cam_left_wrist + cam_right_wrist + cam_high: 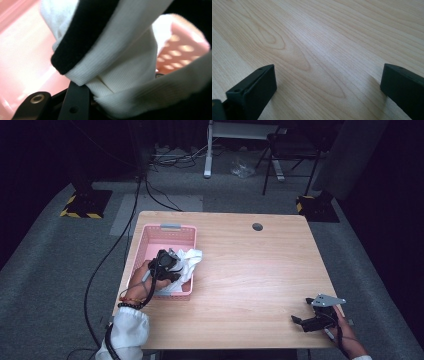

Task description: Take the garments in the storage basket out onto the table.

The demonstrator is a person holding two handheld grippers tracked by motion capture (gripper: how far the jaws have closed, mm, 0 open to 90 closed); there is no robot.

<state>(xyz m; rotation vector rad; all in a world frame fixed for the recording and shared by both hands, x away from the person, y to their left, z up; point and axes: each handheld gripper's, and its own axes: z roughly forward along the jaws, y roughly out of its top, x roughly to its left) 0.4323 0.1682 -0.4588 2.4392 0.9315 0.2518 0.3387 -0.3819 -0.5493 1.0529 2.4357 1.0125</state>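
A white ribbed cloth (189, 262) with a black band (85, 32) hangs over the right rim of a pink basket (150, 240) at the table's left. My left gripper (170, 270) is over the basket, shut on the white cloth (125, 75), which bunches right at its jaws. My right gripper (300, 321) rests low over the bare wood near the table's front right corner, its jaws wide apart with nothing between them; its fingers (254, 90) frame plain wood grain.
The wooden table (250, 280) has a small round cable hole (257, 226) near its far edge. Beyond the table stand a chair (290, 150), cables on the grey floor, and yellow-black striped stand bases (82, 205).
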